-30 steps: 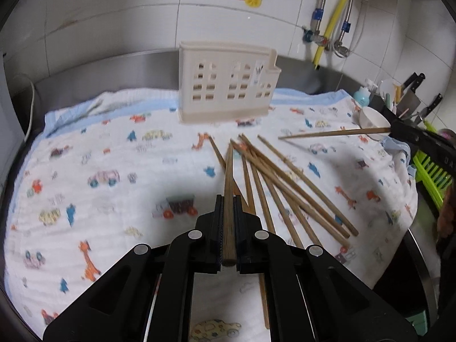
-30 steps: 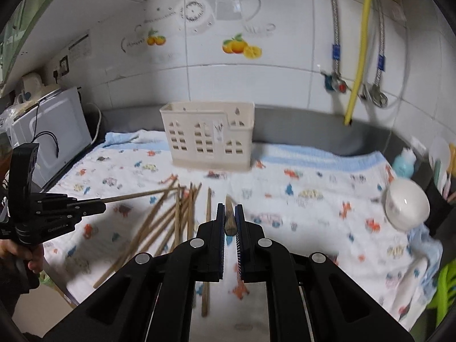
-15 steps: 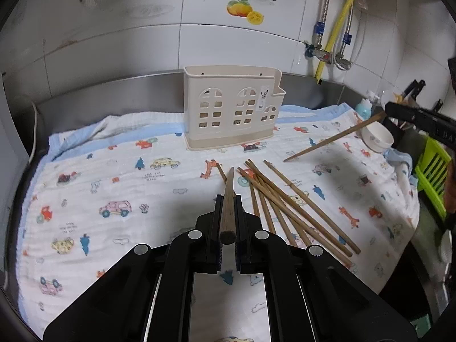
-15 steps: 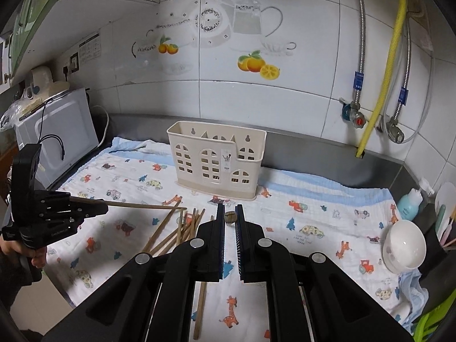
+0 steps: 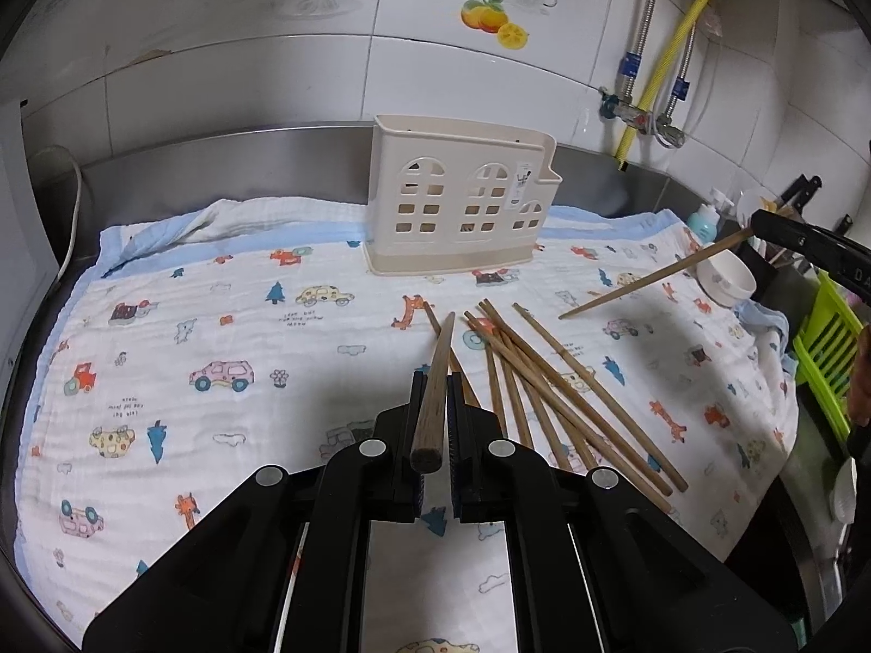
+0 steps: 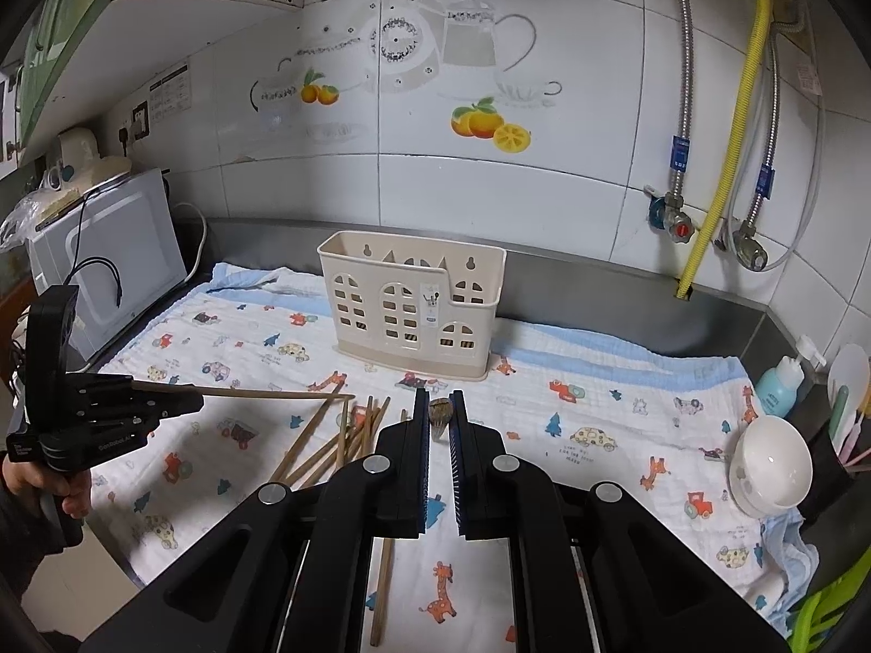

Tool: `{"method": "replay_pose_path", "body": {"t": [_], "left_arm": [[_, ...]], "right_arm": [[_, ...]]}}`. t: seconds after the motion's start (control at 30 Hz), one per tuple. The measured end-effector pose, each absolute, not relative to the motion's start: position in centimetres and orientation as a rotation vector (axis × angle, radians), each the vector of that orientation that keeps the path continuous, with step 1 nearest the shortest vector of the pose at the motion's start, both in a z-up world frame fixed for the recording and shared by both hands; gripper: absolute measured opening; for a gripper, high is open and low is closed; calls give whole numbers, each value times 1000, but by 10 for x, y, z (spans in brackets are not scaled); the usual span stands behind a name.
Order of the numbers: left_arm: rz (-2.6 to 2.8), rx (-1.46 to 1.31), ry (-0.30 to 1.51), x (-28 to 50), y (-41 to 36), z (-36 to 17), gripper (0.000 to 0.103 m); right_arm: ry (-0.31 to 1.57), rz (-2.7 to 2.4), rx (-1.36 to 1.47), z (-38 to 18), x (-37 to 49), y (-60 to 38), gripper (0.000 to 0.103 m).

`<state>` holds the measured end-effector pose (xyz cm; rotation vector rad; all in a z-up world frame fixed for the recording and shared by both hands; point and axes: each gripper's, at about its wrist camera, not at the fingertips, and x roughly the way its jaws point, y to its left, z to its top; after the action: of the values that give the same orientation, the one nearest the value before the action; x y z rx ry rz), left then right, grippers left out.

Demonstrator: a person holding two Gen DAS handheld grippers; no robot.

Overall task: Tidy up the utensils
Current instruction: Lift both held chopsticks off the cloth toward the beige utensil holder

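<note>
Pinching one chopstick [image 5: 435, 381] lengthwise between closed left fingers [image 5: 434, 381], tip reaching ahead over the printed cloth [image 5: 218, 326]. Clamping another chopstick [image 6: 440, 412] end-on in closed right fingers [image 6: 439, 408], apparently raised. Loose chopsticks [image 5: 555, 397] fanned just right of the left fingers; cream holder [image 5: 462, 201] straight beyond, well apart.

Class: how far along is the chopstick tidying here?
Early. Dark shapes show through the holder's windows, contents unclear. In hand: one chopstick in the left gripper, another in the right gripper. Left: the pile on the cloth.
</note>
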<state>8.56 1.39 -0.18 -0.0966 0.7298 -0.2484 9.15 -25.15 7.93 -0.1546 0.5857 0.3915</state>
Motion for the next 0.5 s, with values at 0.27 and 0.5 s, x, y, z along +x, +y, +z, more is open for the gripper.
{"method": "replay_pose_path", "body": {"t": [0.27,0.5], "left_arm": [[-239,-124,731,87,16,-4,6],[-236,-141,722,87,18,-4,6]], "right_arm": [[591,390,-158,78,92,-251,7],[591,390,-165,77,93,-250,7]]}}
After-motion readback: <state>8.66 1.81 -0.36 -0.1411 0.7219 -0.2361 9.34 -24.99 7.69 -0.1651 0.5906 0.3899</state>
